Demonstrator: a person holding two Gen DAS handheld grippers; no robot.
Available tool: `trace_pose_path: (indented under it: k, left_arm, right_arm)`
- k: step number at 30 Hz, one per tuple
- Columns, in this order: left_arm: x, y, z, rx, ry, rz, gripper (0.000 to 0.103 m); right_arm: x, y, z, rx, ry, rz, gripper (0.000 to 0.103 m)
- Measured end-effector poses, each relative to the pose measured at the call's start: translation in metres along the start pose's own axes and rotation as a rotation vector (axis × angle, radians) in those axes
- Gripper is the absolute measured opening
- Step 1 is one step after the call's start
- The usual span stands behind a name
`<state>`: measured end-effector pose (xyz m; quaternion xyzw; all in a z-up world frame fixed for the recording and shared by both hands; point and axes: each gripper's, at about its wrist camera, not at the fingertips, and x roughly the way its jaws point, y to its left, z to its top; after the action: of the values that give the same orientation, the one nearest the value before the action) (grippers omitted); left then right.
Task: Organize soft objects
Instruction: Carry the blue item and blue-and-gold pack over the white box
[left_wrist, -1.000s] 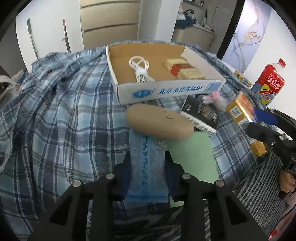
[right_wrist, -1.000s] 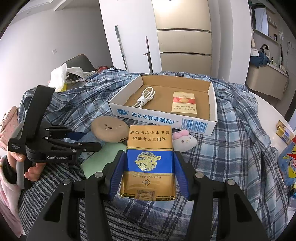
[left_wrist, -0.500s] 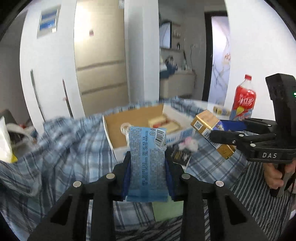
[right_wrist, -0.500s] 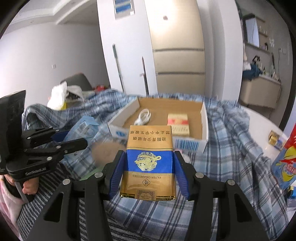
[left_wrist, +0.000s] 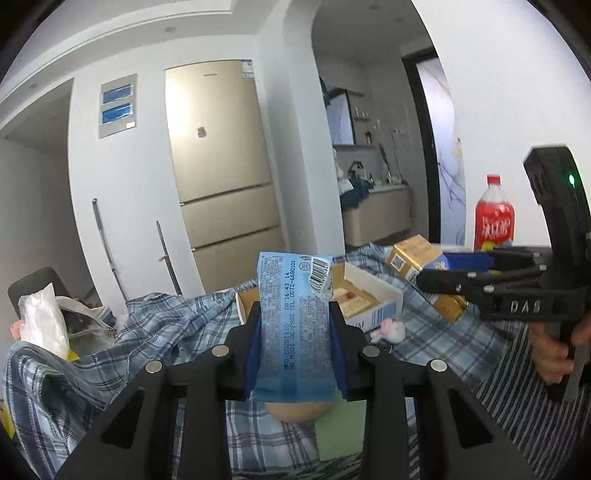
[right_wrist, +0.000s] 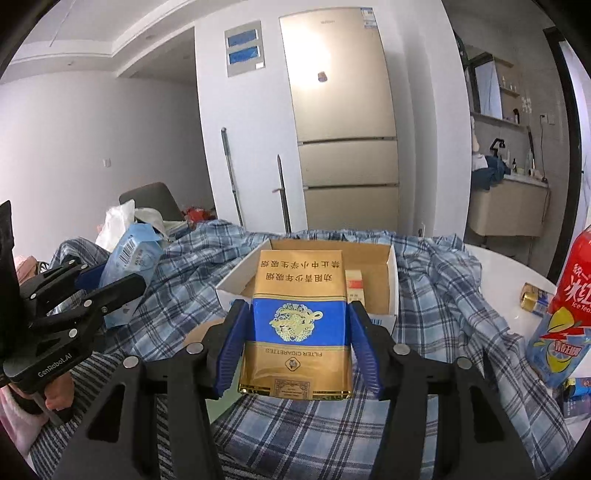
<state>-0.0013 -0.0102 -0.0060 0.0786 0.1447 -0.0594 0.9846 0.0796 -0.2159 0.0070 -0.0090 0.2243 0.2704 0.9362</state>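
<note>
the left gripper (left_wrist: 295, 332) was clamped on a light blue tissue packet (left_wrist: 293, 321), both blue pads pressed against its sides, and the packet stood upright in the air above the plaid cloth (left_wrist: 110, 354). in the right wrist view the same packet (right_wrist: 129, 273) showed at the left, lifted clear of the cloth in the left gripper (right_wrist: 110, 291). the right gripper (right_wrist: 299, 343) had a gold and blue cigarette carton (right_wrist: 295, 317) between its fingers; its jaws were opening, and a narrow gap appeared beside each blue pad, though whether the carton still touched a pad lower down could not be told. the carton hung in front of the open cardboard box (right_wrist: 391, 280), which sat on the cloth with a red and cream cigarette pack (right_wrist: 354, 288) lying inside it. from the left wrist view the right gripper (left_wrist: 436, 277) was seen side on with the carton (left_wrist: 421, 258) at its tips and a hand (left_wrist: 554, 354) on its handle. a tan round cushion (left_wrist: 295, 411) lay on the cloth just below the packet, beside a green sheet (left_wrist: 340, 428). a small pink and white plush toy (left_wrist: 391, 330) rested near the front corner of the box (left_wrist: 373, 291). a red ice tea bottle (right_wrist: 565, 317) stood at the right edge of the table.
</note>
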Motion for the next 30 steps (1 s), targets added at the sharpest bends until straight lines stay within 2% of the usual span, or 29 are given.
trace_pose_path:
  k: [4, 9, 15, 20, 24, 30]
  left_arm:
    - [-0.005, -0.005, 0.012, -0.023, -0.011, 0.011, 0.034]
    - [-0.01, -0.01, 0.036, -0.025, -0.036, 0.025, 0.034]
    - [-0.011, -0.018, 0.072, -0.025, -0.124, 0.053, 0.034]
    - [-0.001, -0.016, 0.105, -0.088, -0.172, 0.066, 0.034]
    - [0.019, -0.013, 0.132, -0.105, -0.148, 0.071, 0.034]
    - [0.067, -0.01, 0.167, -0.134, -0.045, 0.081, 0.034]
  right_arm:
    - [-0.008, 0.004, 0.006, -0.025, -0.039, -0.034, 0.054]
    - [-0.015, 0.003, 0.021, -0.016, -0.058, -0.032, 0.054]
    - [-0.03, 0.001, 0.061, -0.053, -0.136, -0.072, 0.054]
    - [-0.033, -0.004, 0.095, -0.02, -0.162, -0.116, 0.054]
    - [-0.021, -0.006, 0.115, -0.028, -0.184, -0.153, 0.054]
    - [0.008, -0.023, 0.146, 0.055, -0.138, -0.175, 0.054]
